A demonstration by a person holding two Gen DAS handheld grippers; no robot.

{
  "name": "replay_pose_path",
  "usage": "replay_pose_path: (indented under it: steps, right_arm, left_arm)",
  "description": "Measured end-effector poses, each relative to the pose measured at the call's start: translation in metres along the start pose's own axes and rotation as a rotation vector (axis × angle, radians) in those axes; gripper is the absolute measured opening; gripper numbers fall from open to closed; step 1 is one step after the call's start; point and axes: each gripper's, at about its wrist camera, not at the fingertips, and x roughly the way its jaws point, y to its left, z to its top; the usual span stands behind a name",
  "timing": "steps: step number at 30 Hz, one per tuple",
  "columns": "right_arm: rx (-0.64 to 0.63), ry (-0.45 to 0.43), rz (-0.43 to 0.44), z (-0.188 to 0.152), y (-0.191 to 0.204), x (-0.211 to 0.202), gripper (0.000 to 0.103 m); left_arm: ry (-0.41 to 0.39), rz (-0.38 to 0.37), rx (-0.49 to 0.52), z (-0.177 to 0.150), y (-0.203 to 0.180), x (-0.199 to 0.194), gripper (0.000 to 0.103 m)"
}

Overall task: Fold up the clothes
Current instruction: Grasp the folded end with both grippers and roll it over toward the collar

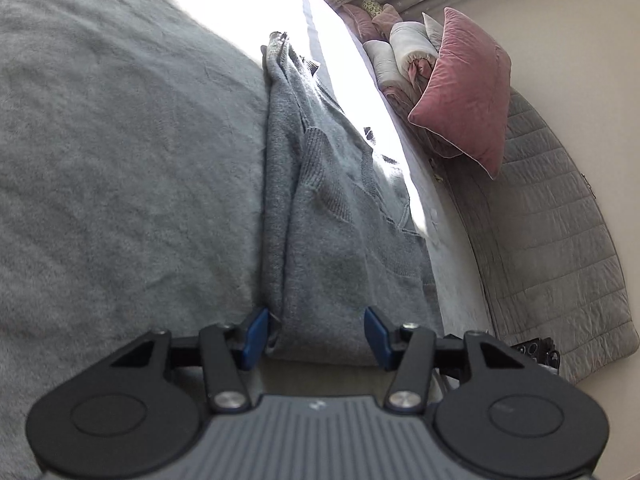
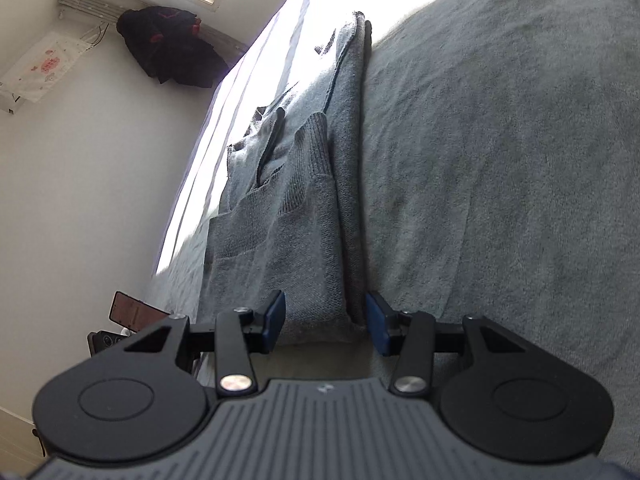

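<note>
Grey sweater on the bed

The folded grey sweater [image 1: 340, 240] lies on the grey bed blanket [image 1: 120, 160]. The left claw [image 1: 316, 334] and right claw [image 2: 326, 322] are open around its near edge.

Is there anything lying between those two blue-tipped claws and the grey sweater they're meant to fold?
Nothing visible. The folded grey sweater lies on the grey blanket, its near edge already between the open jaws of the left gripper and the right gripper. The pink cushion sits off to the side.

One grey knitted sweater [image 1: 344, 240], one grey blanket [image 1: 120, 160], one pink cushion [image 1: 468, 88] (rolled bedding beside it uncounted), two claws.
</note>
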Motion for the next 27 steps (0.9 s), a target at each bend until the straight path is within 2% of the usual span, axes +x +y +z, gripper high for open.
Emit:
replay_pose_path:
  steps: [2,3,4,7,10,13,19,23,27]
  right_arm:
    - [-0.015,0.002,0.000,0.000,0.003,0.005,0.044]
    - [-0.018,0.011,0.001,0.001,0.004,0.008,0.033]
    - [-0.018,0.022,0.003,0.001,0.004,0.010,0.017]
    - [0.033,0.025,0.039,0.003,-0.001,0.009,0.015]
    - [0.055,0.014,0.075,0.005,0.000,-0.002,0.014]
    - [0.049,0.003,0.092,0.004,0.008,-0.017,0.014]
    - [0.049,0.026,0.049,-0.002,0.028,-0.032,0.014]
    - [0.034,0.030,0.046,-0.010,0.047,-0.042,0.014]
    - [0.017,0.024,0.063,-0.022,0.060,-0.061,0.014]
  left_arm:
    - [-0.005,0.001,-0.004,-0.002,-0.002,0.003,0.050]
    - [-0.003,-0.001,-0.017,-0.002,-0.001,0.004,0.038]
    - [0.016,-0.012,-0.063,-0.003,0.002,0.007,0.018]
    - [0.024,-0.018,-0.177,-0.004,0.011,0.007,0.017]
    - [0.008,-0.031,-0.224,-0.002,0.006,-0.002,0.016]
    - [-0.005,-0.027,-0.236,-0.001,-0.002,-0.011,0.016]
    - [0.014,-0.006,-0.242,-0.008,-0.022,-0.029,0.016]
    - [0.029,0.006,-0.242,-0.021,-0.032,-0.047,0.016]
    - [0.025,-0.020,-0.271,-0.044,-0.034,-0.065,0.016]
